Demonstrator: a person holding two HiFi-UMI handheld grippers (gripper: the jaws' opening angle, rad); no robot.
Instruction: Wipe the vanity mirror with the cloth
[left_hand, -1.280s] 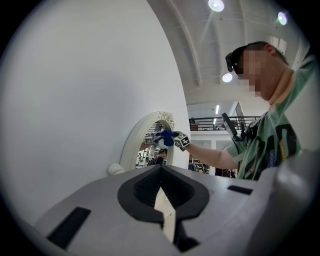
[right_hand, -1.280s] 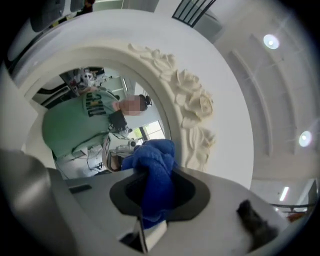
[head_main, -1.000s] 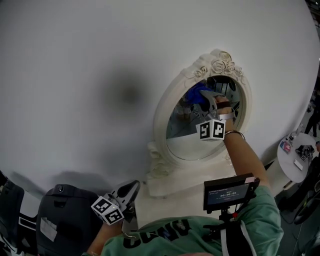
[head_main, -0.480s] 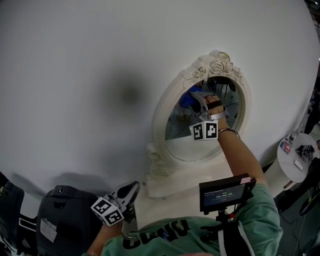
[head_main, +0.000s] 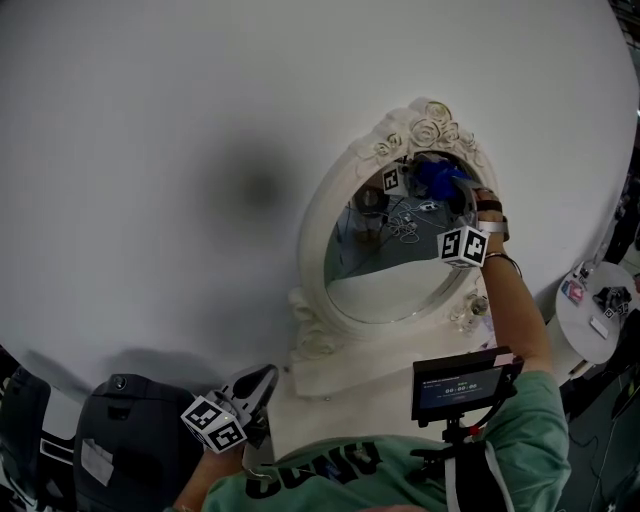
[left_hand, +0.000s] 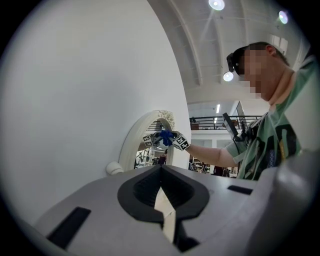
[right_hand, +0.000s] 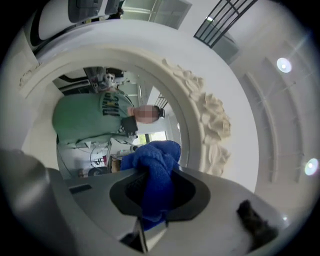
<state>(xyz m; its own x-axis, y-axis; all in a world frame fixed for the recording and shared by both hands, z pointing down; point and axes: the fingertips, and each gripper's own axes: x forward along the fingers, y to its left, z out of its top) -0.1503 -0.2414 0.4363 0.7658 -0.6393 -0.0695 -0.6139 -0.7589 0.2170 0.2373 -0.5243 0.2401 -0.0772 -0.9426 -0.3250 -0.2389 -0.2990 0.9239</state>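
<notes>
At the lower left of the head view lies a dark bag (head_main: 128, 432). Just right of it the left gripper (head_main: 266, 374) hangs low over the edge of the white counter (head_main: 340, 420), well apart from the mirror. In the left gripper view its fingers (left_hand: 163, 212) are drawn together with nothing between them, and they look up past the white wall toward the mirror far off in mid frame.

The vanity mirror (head_main: 310, 235) stands upright on the counter in the middle of the head view. It is a white oval frame with carved roses along its top and a blocky white foot below. Its glass shows a cluttered room in reflection.

At the upper right of the glass, just under the roses, the right gripper (head_main: 452, 192) is raised by a bare forearm. Its fingers are clamped on the blue cloth (head_main: 436, 176). In the right gripper view the cloth (right_hand: 156, 167) bulges out of the fingers in a bunched wad, and the gripper (right_hand: 153, 202) points into the glass, with the carved frame (right_hand: 212, 122) curving down the right of the frame. In the left gripper view the cloth (left_hand: 165, 136) sits right against the glass, beside its own reflection.

Lower right in the head view, a small dark screen (head_main: 464, 383) on a mount sits before the green shirt (head_main: 395, 478). A round white side table (head_main: 583, 330) stands at the far right edge
</notes>
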